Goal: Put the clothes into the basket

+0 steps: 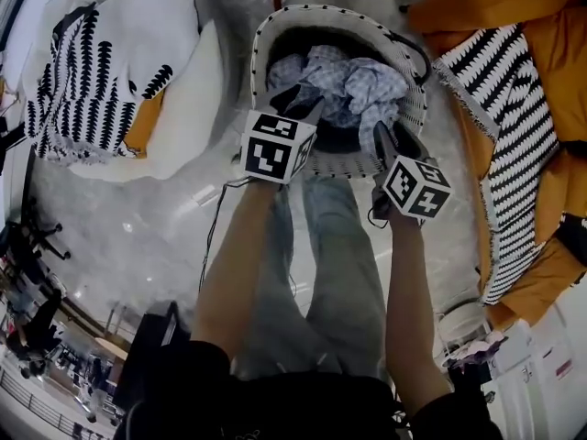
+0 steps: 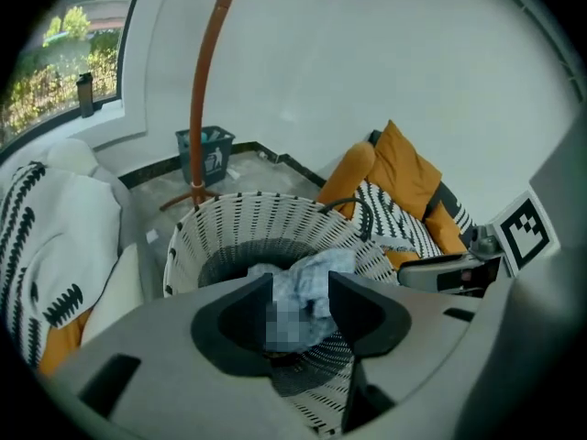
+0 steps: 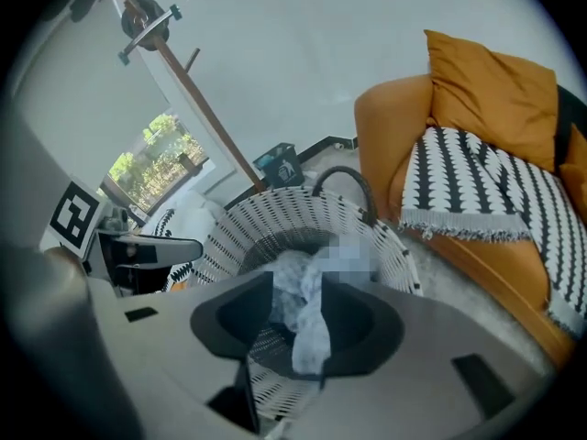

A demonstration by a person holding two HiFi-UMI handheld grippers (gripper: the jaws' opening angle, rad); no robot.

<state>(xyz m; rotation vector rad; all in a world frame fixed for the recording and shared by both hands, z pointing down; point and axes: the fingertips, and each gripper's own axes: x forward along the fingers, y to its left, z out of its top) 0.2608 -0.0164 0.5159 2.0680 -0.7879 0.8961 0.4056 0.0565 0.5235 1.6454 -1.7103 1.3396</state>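
An orange upholstered sofa [image 1: 555, 53] draped with a black-and-white patterned throw [image 1: 514, 126] was seen at the right. A white cushion [image 1: 197, 99] under a similar throw was seen at the left. Between them, on the grey floor, the round white woven basket [image 1: 260, 58] was placed. The crumpled pale blue checked garment [image 1: 353, 85] was already lodged inside it, against the near wall.

The left gripper [image 1: 303, 110] and the right gripper [image 1: 382, 134] were held just over the near rim. Their jaws were parted about halfway. Cloth was seen in both gaps, but it appeared not to be pinched. The releasing step was judged to be in hand. Next, both grippers should be lifted clear, so that no fold is dragged out again.
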